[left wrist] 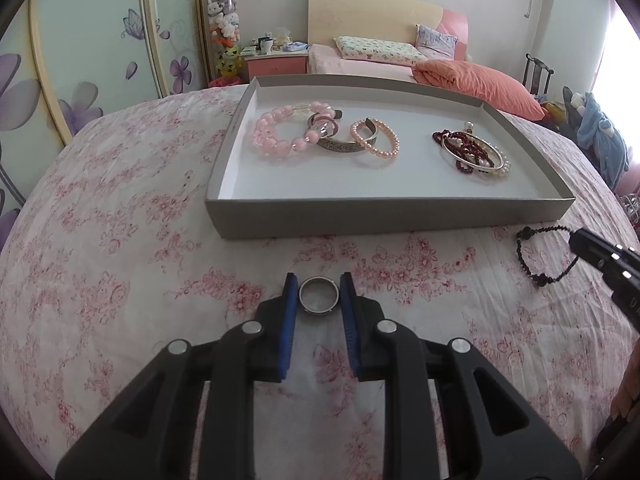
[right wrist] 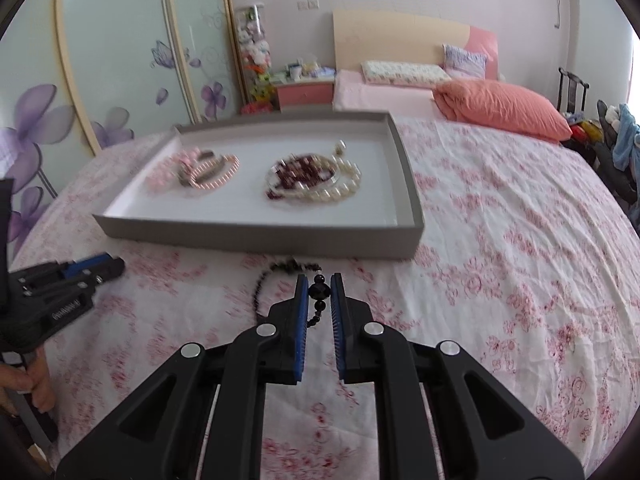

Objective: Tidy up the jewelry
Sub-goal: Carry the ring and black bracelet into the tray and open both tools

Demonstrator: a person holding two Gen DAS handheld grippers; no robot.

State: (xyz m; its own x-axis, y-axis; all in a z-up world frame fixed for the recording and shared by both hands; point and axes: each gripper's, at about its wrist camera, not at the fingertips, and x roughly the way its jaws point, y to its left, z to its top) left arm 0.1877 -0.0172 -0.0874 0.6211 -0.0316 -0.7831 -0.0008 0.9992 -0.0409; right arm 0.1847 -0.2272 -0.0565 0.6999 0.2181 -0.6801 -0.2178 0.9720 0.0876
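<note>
**Two pieces left outside the tray**

The left claw (left wrist: 319, 294) brackets a metal ring (left wrist: 319, 295) lying on the flowered bedspread (left wrist: 120, 280); its blue pads sit at the ring's two sides, though I cannot tell whether they already press it. The right claw (right wrist: 319, 293) is narrowed around a string of black beads (right wrist: 318, 300), with the large bead between the pads and the rest of the loop trailing left on the cloth.

The ring looks stiff, light and smooth, so it may slip or pop out; a hold across its widest part seems safest. The bead string is limp and will dangle and swing, so gripping the big bead is a sound choice.

The grey tray (left wrist: 384, 216) lies just beyond both claws and already holds pink bracelets (left wrist: 280, 134), a metal cuff (left wrist: 340, 146) and a dark red and pearl heap (left wrist: 472, 152). Its near wall stands up and must be cleared. Bare floor shows at the tray's front and between the heaps.
</note>
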